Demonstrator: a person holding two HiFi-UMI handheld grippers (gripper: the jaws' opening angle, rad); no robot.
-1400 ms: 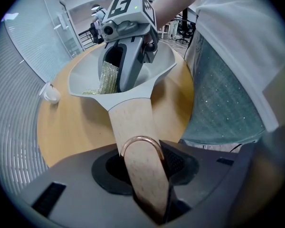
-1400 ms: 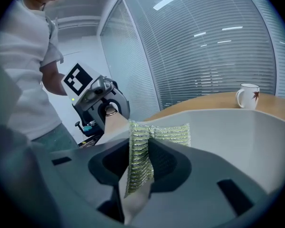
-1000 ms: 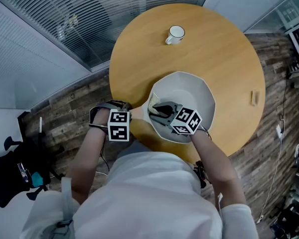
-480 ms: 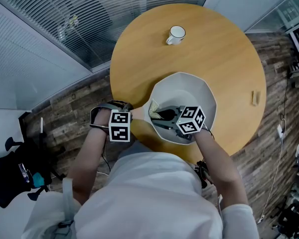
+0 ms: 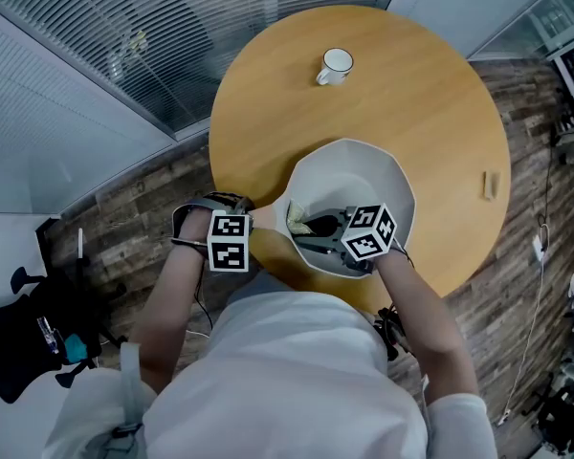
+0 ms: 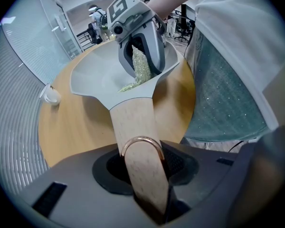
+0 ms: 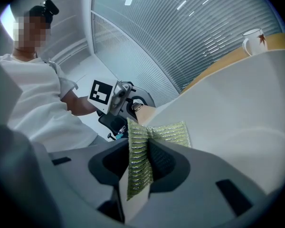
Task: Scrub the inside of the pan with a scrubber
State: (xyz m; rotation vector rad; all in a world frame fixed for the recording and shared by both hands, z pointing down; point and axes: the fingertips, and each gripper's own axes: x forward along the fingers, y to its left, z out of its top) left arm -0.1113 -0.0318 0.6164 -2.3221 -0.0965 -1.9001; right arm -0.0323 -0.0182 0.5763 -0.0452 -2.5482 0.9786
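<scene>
A pale grey pan (image 5: 383, 185) with faceted walls sits at the near edge of the round wooden table (image 5: 430, 94). Its light wooden handle (image 6: 133, 127) carries a copper ring and runs back between the jaws of my left gripper (image 6: 145, 184), which is shut on it at the table's near left (image 5: 253, 223). My right gripper (image 5: 311, 228) reaches into the pan from the right, shut on a green-gold glittery scrubber (image 7: 142, 148). The scrubber's free end (image 6: 138, 70) lies against the pan's inner wall (image 7: 237, 108) close to the handle side.
A white mug (image 5: 336, 66) stands at the far side of the table. A small wooden block (image 5: 489, 187) lies near the right edge. Glass walls with blinds (image 5: 153, 36) rise behind the table. The person's torso is close against the near table edge.
My right gripper has slid a little to the right inside the pan with the scrubber, and its marker cube has turned slightly. The left gripper and the pan have stayed put.
</scene>
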